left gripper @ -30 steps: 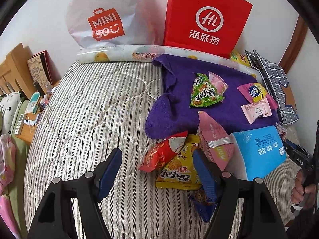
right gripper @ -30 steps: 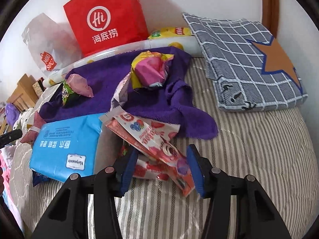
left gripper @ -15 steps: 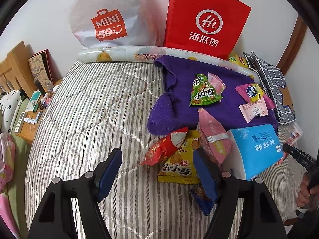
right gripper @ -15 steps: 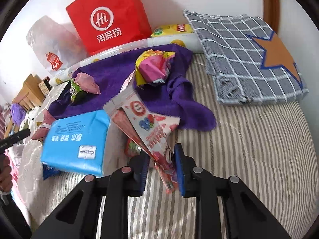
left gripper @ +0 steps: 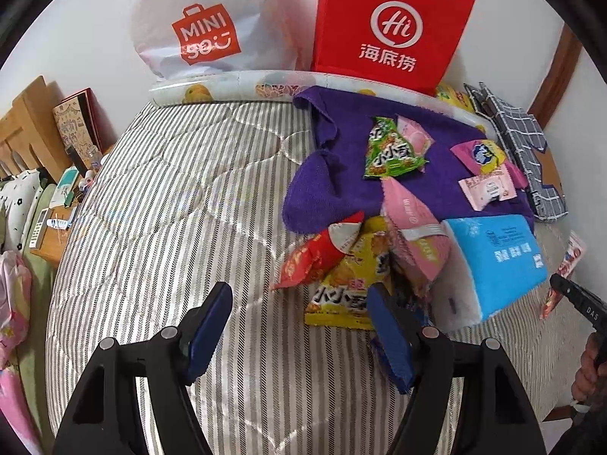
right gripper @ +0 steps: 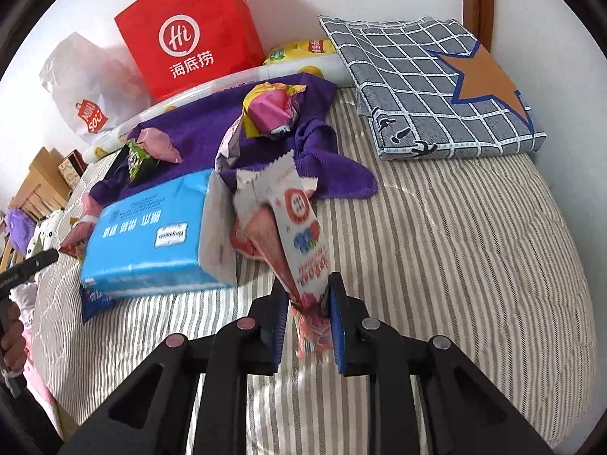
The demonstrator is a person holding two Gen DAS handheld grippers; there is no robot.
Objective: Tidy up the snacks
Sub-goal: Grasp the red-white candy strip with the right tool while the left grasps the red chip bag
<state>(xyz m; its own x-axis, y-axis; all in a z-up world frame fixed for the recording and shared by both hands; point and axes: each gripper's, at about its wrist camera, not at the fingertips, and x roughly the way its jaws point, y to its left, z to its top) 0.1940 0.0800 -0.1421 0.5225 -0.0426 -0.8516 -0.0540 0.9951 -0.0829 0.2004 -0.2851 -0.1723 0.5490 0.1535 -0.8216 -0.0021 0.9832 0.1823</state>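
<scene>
My right gripper (right gripper: 307, 309) is shut on a long pink-and-white strawberry snack pack (right gripper: 299, 235), lifted off the striped bed and tilted up toward the purple towel (right gripper: 265, 140). The same pack (left gripper: 565, 269) shows at the far right of the left wrist view. My left gripper (left gripper: 296, 314) stands open above the bed with nothing between its fingers. Just beyond its right finger lie a yellow snack bag (left gripper: 349, 280), a red bag (left gripper: 318, 250) and a pink pack (left gripper: 413, 227). A green bag (left gripper: 390, 149) and small pink packets (left gripper: 487, 187) rest on the towel.
A blue tissue pack (right gripper: 151, 235) lies left of the held snack. A red paper bag (left gripper: 390, 26) and a white plastic bag (left gripper: 205, 26) stand against the wall. A grey checked cushion (right gripper: 436, 83) lies at the back right. A wooden bedside shelf (left gripper: 34, 132) is at the left.
My right gripper closed on the strawberry snack pack and lifted it off the bed, drifting right. The left gripper stayed open and nearly still.
</scene>
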